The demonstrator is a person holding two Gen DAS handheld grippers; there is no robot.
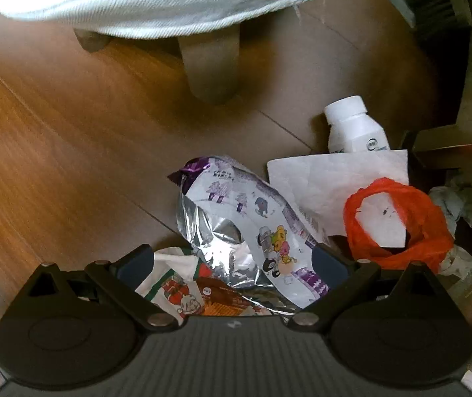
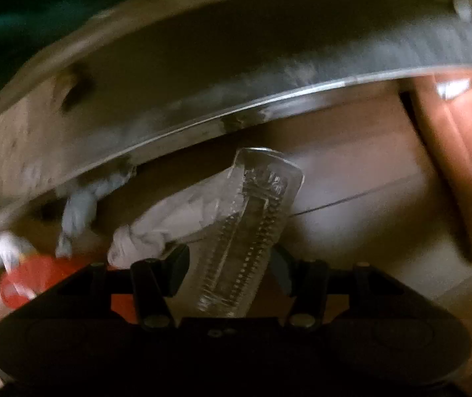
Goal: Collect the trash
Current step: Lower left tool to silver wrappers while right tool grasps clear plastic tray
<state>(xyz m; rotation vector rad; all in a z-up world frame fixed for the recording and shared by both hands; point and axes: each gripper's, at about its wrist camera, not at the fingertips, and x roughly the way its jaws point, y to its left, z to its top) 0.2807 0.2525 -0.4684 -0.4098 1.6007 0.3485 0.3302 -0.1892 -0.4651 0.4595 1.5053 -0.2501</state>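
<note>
You see a silver snack bag printed with purple cartoons, an orange plastic bag, a white bottle, and a wood-grain brown floor.

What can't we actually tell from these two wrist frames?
- Left wrist: the white bottle's lower body is hidden behind the paper sheet.
- Left wrist: the left gripper straddles the foil snack bag; whether the jaws grip it is unclear.
- Left wrist: the red-and-white wrapper is partly covered by the bag and gripper body.
- Right wrist: motion blur; the clear plastic piece in the right gripper can't be identified.
</note>
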